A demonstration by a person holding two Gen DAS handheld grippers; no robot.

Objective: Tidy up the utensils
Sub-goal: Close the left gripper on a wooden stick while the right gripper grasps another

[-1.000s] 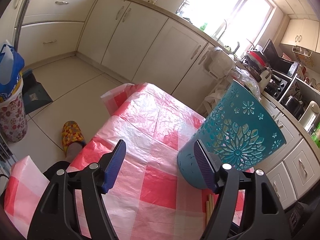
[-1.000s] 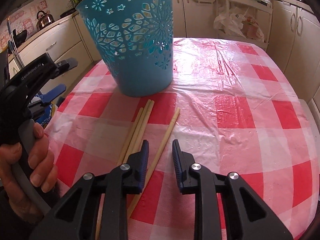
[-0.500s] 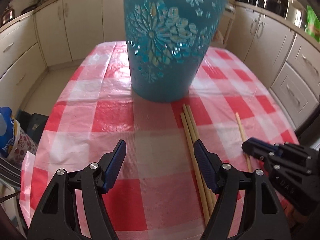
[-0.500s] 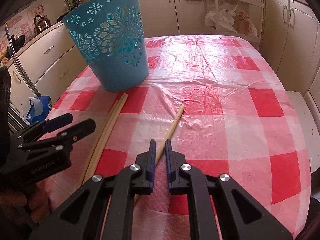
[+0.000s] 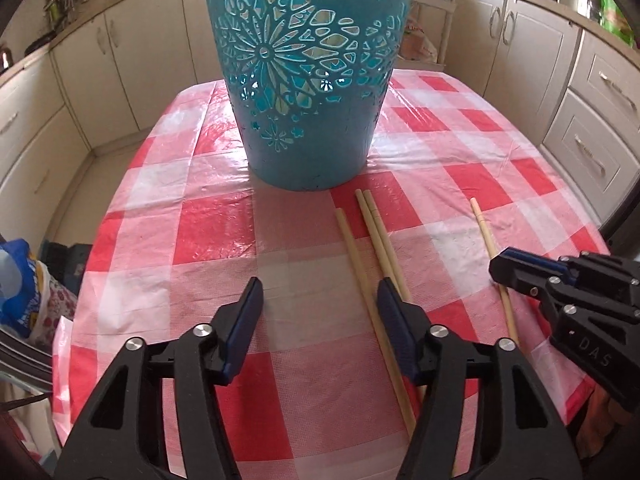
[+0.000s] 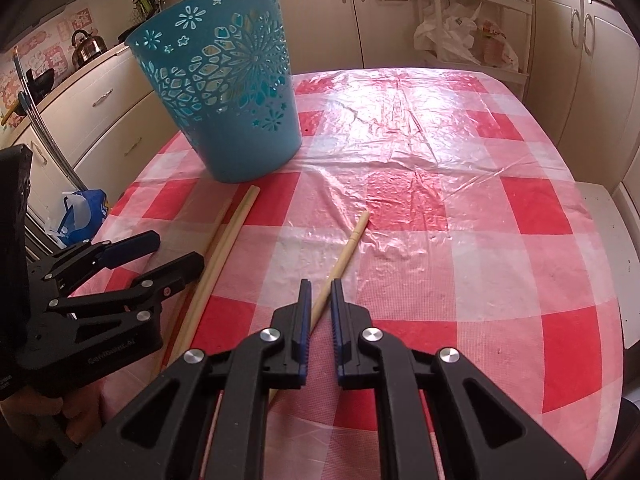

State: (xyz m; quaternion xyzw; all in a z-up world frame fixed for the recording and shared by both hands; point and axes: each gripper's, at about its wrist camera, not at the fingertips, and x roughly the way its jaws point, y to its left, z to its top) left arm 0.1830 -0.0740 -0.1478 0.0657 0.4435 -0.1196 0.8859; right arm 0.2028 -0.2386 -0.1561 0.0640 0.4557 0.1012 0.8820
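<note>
Checked tablecloth (image 5: pixel 200 240): one basket (image 5: pixel 304 100), four chopsticks (image 5: pixel 380 248); left gripper (image 5: pixel 320 300) wide, right gripper (image 6: pixel 318 296) nearly closed, empty.

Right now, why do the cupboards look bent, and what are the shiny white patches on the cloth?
Left wrist view: the fisheye lens bows the cupboards near the edges. Right wrist view: light glares off the wrinkled plastic tablecloth behind the lone chopstick; everything looks sharp.

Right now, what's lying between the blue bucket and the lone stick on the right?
Only bare tablecloth. In the right wrist view, the red-and-white checked plastic tablecloth fills the stretch between the teal cut-out plastic bucket and the single wooden chopstick.
</note>
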